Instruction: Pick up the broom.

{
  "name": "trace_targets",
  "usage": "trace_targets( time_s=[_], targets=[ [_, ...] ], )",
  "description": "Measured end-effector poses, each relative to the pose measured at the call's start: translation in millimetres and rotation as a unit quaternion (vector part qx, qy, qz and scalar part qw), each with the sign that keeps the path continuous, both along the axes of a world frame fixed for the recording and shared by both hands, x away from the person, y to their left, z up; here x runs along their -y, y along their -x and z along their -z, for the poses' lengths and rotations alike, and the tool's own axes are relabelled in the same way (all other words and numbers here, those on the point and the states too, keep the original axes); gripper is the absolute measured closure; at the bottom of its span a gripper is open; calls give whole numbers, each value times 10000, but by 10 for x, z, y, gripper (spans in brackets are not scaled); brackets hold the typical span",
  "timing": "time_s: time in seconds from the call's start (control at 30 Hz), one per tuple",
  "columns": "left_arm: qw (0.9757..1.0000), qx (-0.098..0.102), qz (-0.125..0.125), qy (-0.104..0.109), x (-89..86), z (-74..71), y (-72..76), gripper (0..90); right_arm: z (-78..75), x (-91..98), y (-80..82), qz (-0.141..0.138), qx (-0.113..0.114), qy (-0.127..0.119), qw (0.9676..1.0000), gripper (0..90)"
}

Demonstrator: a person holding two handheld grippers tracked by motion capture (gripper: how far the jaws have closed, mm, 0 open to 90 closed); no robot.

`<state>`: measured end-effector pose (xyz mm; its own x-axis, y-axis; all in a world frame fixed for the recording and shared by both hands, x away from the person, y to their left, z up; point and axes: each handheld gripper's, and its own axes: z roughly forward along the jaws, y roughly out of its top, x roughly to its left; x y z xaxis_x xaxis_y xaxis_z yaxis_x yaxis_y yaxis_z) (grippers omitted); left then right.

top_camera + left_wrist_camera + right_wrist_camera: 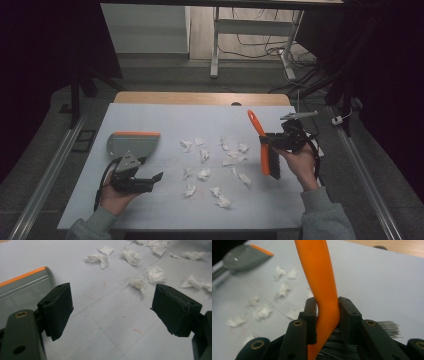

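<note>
A white surface (150,205) lies on a wooden table (200,98). Behind it stands a white metal frame (215,45), and black cables (260,47) lie on the floor.
</note>
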<state>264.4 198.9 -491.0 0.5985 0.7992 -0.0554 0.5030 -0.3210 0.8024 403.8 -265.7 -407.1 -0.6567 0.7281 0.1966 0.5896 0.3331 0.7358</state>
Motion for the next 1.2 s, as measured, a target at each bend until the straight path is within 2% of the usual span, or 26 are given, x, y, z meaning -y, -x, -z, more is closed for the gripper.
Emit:
trace_targets(
  time_s=[0.17, 0.43, 0.5, 0.67, 0.87, 1.1, 1.2],
  targets=[
    [9999, 86, 134, 11, 149, -70, -43, 182, -51, -90, 65, 98, 80, -372, 9992, 698],
    [9987, 129, 479, 83, 450, -210, -221, 182, -31, -310, 131, 120, 117, -663, 9977, 698],
    [9983, 143, 551, 90, 520, -221, -253, 184, -22, -398, 134, 122, 147, -848, 9962, 698],
    [9974, 170, 701, 27, 679, -249, -283, 184, -35, -504, 144, 141, 227, -1081, 9938, 698],
    [9964, 248, 791, 187, 812, -302, -285, 199, -51, -638, 234, 123, 396, -1434, 9888, 697],
    [9946, 259, 1004, 57, 1043, -306, -310, 199, -19, -723, 259, 138, 411, -1436, 9887, 698],
    [9939, 276, 1064, 59, 1087, -311, -300, 199, -1, -750, 268, 165, 414, -1521, 9874, 697]
  ],
)
